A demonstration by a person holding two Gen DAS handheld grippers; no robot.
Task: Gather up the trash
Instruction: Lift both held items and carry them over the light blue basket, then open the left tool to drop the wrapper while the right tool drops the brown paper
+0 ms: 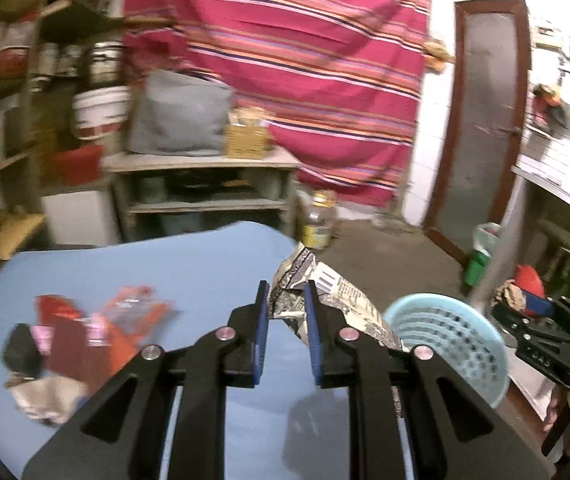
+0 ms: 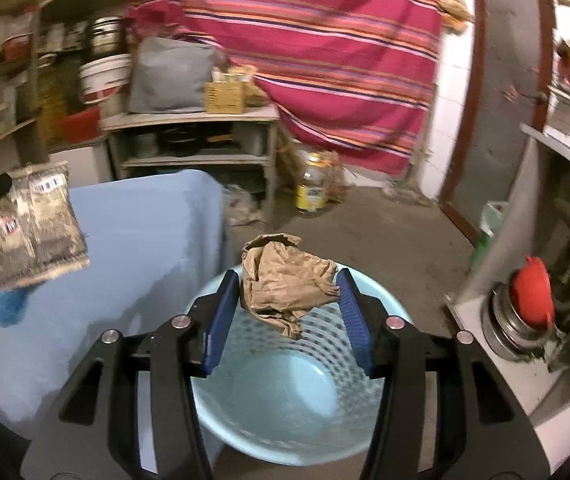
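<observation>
Left gripper [image 1: 287, 308] pinching printed wrapper [image 1: 325, 300], near blue table's [image 1: 165, 264] right edge. Right gripper [image 2: 289, 300] clamping crumpled brown paper [image 2: 285, 276] over light-blue basket [image 2: 285, 420]. Basket appears empty; nothing deposited yet. Red wrappers [image 1: 97, 332] and other scraps left on table.

Left tongs [image 1: 287, 304] nearly closed, pinching, tilted downward, right tongs [image 2: 289, 296] half-spread, gripping, tilted downward

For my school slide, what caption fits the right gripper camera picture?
Right gripper holds crumpled brown paper over the light blue basket.
</observation>
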